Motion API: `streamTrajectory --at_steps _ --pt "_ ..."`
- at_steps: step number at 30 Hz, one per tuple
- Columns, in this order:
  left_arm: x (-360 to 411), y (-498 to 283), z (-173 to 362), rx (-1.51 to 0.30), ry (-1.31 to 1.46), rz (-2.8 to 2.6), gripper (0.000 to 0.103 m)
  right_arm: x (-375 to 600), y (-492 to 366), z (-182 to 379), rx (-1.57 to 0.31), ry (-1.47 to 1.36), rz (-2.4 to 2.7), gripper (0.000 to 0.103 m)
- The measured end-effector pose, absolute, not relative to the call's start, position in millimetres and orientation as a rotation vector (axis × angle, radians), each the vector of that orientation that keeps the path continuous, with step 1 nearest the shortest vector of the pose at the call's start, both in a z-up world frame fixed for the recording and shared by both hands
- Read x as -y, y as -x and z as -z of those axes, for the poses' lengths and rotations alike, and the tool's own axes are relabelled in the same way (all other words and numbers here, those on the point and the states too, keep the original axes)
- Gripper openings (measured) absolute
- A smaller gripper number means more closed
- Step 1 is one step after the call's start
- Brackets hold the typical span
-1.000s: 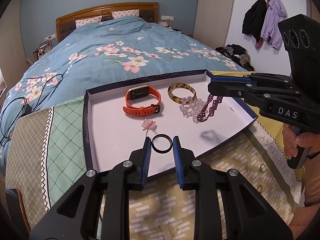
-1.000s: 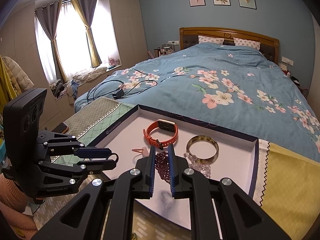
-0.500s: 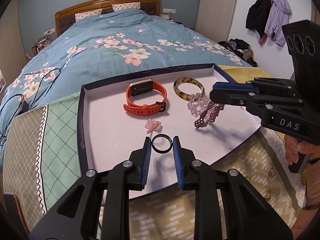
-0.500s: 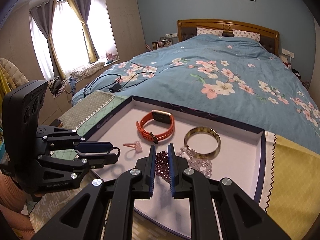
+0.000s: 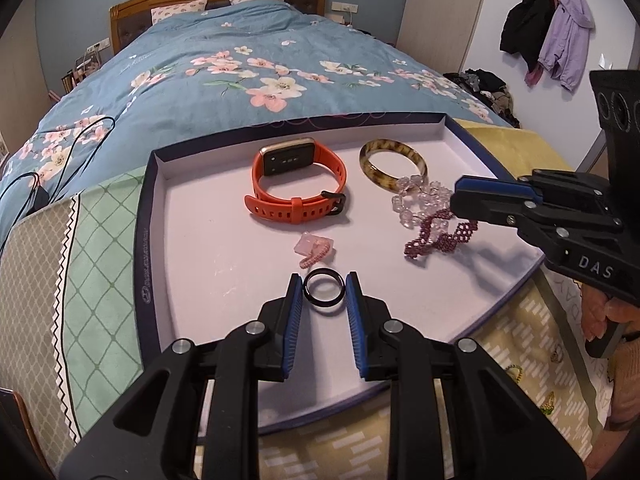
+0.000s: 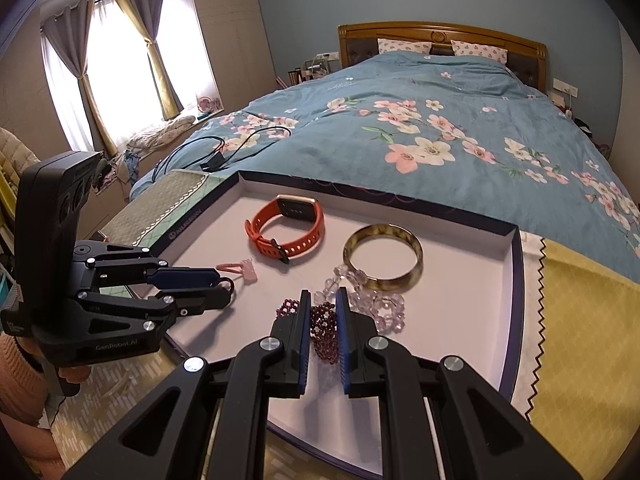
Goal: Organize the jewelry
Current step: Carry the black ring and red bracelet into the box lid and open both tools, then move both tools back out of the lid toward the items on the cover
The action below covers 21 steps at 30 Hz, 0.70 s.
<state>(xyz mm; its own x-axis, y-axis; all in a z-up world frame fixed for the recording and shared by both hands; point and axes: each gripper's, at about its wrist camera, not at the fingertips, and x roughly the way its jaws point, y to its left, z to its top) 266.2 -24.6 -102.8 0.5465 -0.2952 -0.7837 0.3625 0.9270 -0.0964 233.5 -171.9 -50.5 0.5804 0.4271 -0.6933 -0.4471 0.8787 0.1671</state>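
Tray [image 5: 149, 240] holds watch [image 5: 298, 184], bangle [image 5: 392, 166], bead bracelets [image 5: 424, 208].

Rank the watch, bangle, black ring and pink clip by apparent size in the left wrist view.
1. Watch
2. Bangle
3. Black ring and pink clip: look alike, and the ring sits nearer the camera, so unranked.

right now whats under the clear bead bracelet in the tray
One end of the clear bead bracelet overlaps the amber bangle; the rest lies on the tray. Anything under the beads is hidden.
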Motion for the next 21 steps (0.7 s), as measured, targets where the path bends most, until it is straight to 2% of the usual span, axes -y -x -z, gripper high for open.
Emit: streamTrajectory --at_steps 10,14,15,21 --pt "26.3 -276.6 103.0 -0.914 -0.068 0.381 0.024 179.3 -232.8 54.3 -0.818 0.004 -0.483 0.015" --pt "24.5 -275.8 100.1 -0.903 -0.064 0.358 0.039 182.7 -229.7 53.2 -0.812 -0.006 -0.475 0.015" --pt "23.4 -274.6 98.1 -0.894 -0.065 0.353 0.039 184.5 -227.6 51.6 -0.807 -0.009 -0.471 0.015" --pt "15.3 -248.4 77.3 -0.799 -0.082 0.333 0.043 196.2 -210.8 39.0 -0.764 -0.034 -0.464 0.03"
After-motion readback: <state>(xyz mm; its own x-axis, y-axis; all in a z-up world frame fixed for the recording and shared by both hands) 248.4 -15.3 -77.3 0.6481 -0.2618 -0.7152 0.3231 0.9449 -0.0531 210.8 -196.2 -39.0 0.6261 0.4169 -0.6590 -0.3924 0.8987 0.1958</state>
